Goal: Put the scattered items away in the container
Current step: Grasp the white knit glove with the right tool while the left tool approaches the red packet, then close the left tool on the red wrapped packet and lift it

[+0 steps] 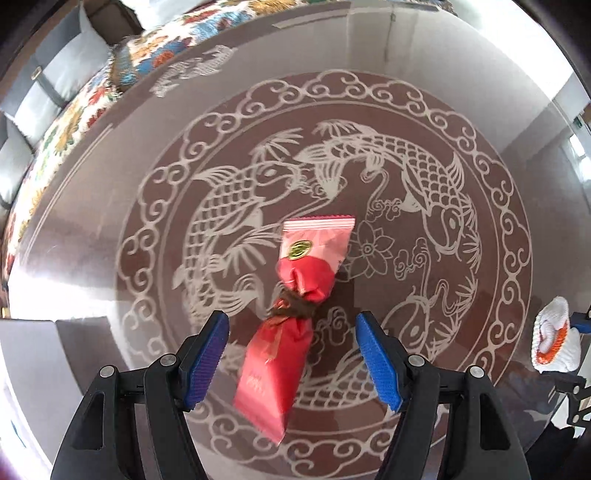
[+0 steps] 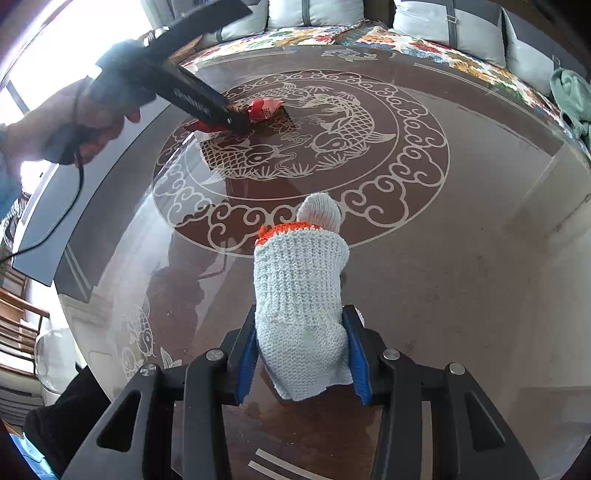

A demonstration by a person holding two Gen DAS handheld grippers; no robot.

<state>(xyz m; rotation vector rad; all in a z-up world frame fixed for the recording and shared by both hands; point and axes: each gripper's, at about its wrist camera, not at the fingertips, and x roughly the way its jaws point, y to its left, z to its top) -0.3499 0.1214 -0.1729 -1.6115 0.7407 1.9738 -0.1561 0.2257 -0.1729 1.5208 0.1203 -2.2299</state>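
The round glass-topped desk (image 1: 480, 92) fills both views, its brown centre etched with a pale ring of clouds around a pair of fish. Beyond its far edge runs a sofa (image 2: 369, 33) with a flowered cover and grey cushions.

A white knitted glove (image 2: 301, 295) with an orange band lies on the desk toward the near edge, at the outer rim of the cloud ring, its cuff end reaching back between the blue pads of the right claw (image 2: 303, 354). That claw points steeply down; its pads sit against the knit on both sides, pinching the glove.

A red and pink sachet (image 1: 291, 306), tied at its waist with dark cord and marked with a gold seal, lies in the middle of the desk on the fish pattern. The left claw (image 1: 291, 354) hangs over it, spread wide, with the sachet's lower half between the blue pads and clear of both.

In the right wrist view a person's hand (image 2: 85, 122) grips the left claw's handle near the desk's left edge.
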